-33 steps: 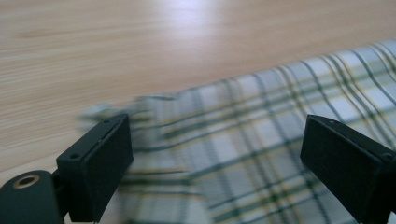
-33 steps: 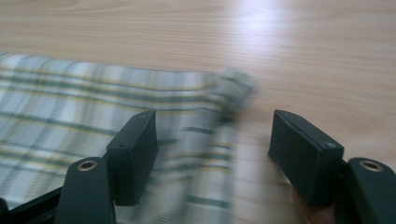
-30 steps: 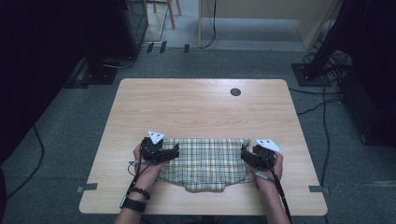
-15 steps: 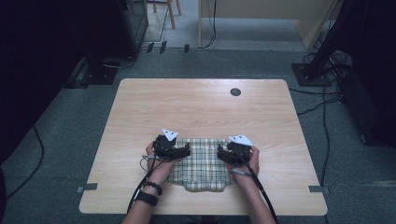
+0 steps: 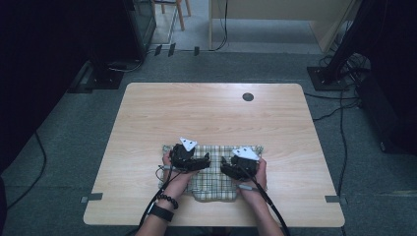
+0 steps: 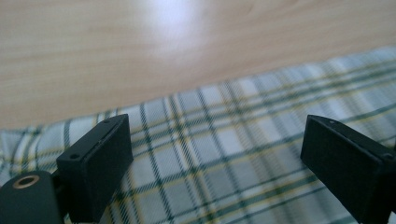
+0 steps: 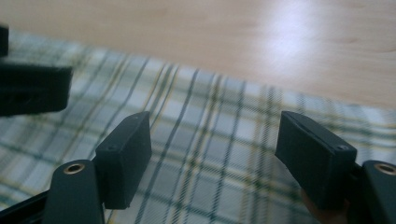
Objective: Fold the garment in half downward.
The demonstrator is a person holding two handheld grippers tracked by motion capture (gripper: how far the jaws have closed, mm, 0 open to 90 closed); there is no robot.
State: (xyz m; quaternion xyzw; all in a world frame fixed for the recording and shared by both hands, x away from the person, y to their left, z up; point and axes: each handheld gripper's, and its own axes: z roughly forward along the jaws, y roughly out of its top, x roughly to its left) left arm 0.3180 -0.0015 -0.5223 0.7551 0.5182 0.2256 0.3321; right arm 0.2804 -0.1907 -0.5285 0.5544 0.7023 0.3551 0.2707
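Note:
A green and yellow plaid cloth (image 5: 216,187) lies flat on the wooden table (image 5: 206,113), near its front edge. Both grippers hover low over it and point toward each other. My left gripper (image 5: 207,161) is over the cloth's left half, open, with plaid fabric (image 6: 210,154) lying under its wide-apart jaws. My right gripper (image 5: 223,166) is over the right half; its jaws have just been opening and stand apart above the cloth (image 7: 210,154) with nothing pinched between them. The left gripper's black jaw (image 7: 28,88) shows at the left edge of the right gripper view.
Bare wood stretches beyond the cloth to a round cable hole (image 5: 248,97) at the back right. Tape marks (image 5: 92,198) sit at the table's front corners. Dark equipment stands and cables (image 5: 339,73) lie on the carpet around the table.
Both hands have moved inward from the cloth's outer ends toward its middle, so the two grippers now nearly face each other over the fabric.

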